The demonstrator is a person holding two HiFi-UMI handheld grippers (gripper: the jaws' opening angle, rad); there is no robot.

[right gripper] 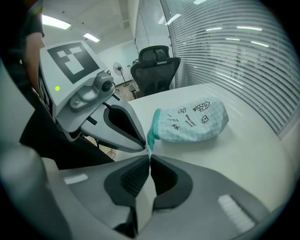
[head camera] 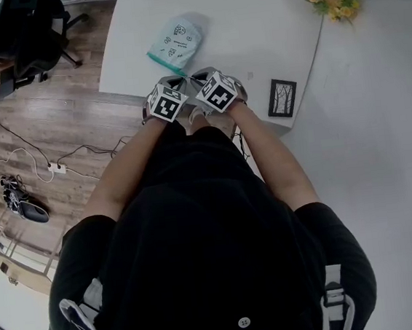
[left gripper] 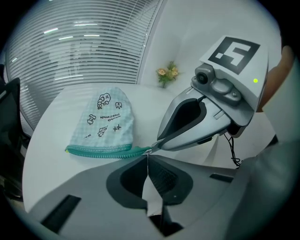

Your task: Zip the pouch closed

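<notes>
Now L claw [left gripper: 148,158] & R claw [right gripper: 149,155] both clamp end of pouch [left gripper: 104,123] zip [left gripper: 101,151]; contents hidden.

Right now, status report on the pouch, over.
Left gripper and right gripper shut, tips meeting at zipper end. Pouch lying on table. Nothing in the way.

Clothing: a black short-sleeved top [head camera: 220,225] is worn, with a pale button [head camera: 244,322] at the hem and grey-white straps [head camera: 83,316] at the sides. Left gripper [left gripper: 148,154], right gripper [right gripper: 149,157]: grey moulded shells, dark ribbed pads [left gripper: 164,176]; each is topped by a black-and-white marker cube [head camera: 166,102] and a green light [left gripper: 255,80]
</notes>
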